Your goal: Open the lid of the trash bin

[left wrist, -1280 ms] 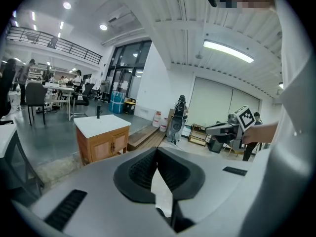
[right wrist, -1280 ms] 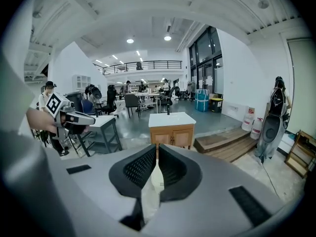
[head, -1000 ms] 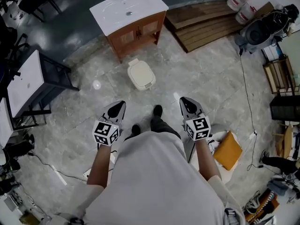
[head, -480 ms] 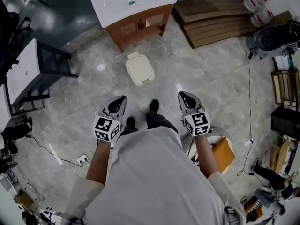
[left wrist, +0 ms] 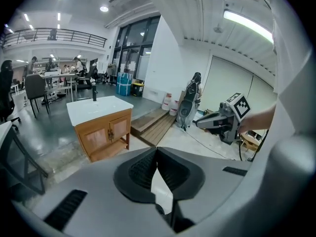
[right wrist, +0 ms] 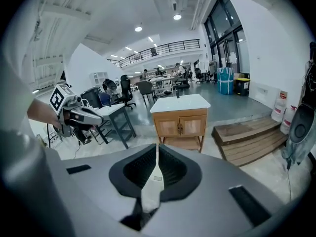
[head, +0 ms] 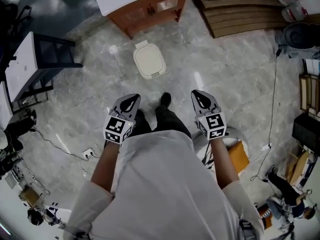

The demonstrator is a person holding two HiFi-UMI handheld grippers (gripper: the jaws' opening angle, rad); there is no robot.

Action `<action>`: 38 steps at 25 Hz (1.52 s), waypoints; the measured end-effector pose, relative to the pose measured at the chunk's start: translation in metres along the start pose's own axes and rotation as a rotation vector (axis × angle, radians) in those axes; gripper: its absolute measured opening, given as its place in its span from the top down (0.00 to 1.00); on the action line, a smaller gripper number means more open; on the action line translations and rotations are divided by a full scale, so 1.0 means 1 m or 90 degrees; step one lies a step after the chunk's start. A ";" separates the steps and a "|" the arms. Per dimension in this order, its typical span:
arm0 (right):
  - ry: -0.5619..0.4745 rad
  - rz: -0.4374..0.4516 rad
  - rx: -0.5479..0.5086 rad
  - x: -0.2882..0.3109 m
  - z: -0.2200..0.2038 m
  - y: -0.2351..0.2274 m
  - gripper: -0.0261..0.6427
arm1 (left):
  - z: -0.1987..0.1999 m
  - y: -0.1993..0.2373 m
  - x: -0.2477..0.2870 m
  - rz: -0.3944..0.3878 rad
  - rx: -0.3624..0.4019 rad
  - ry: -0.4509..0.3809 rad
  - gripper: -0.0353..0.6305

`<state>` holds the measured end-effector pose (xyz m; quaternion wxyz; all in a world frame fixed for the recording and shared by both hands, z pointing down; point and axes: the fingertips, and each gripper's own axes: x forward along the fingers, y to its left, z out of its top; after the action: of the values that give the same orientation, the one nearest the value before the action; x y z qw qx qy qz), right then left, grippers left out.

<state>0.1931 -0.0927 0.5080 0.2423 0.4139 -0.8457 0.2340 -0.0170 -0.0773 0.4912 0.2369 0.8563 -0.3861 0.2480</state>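
- Trash bin [head: 149, 61] is touched by neither tool; nearest the camera, the left gripper [head: 131, 100] and the right gripper [head: 201, 97] are held side by side, one at each side of the person's legs
- Both pairs of jaws are seen in their own gripper views clenched tip to tip, with nothing held between them
- One shoe [head: 165, 100] is set forward between the two grippers on the pale stone floor [head: 225, 74]
- Beyond the shoe the bin is found standing on the floor, straight ahead of the person and well apart from both grippers, its cream lid [head: 150, 59] lying closed
- Over the last second the wooden cabinet [head: 150, 6] behind the bin has been brought larger and pushed to the top edge of the head view; an approach on foot is judged to be under way, with the lid not yet reached
- The cabinet's white top is cut off by the frame; the bin's body is hidden under its own lid, the hinge side cannot be told, and in both gripper views the bin is masked by the jaw housings
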 end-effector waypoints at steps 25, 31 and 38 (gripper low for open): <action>0.127 -0.014 0.096 0.081 -0.095 -0.008 0.91 | -0.131 0.045 0.166 -0.058 0.045 0.145 0.92; 0.142 -0.022 0.118 0.107 -0.130 -0.004 0.91 | -0.180 0.058 0.198 -0.071 0.057 0.196 0.92; 0.152 -0.025 0.161 0.137 -0.172 -0.005 0.91 | -0.232 0.067 0.237 -0.097 0.125 0.233 0.92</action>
<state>0.1605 -0.0734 0.7244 0.2916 0.4265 -0.7664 0.3817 0.0120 -0.1076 0.8273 0.2366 0.8425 -0.2450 0.4173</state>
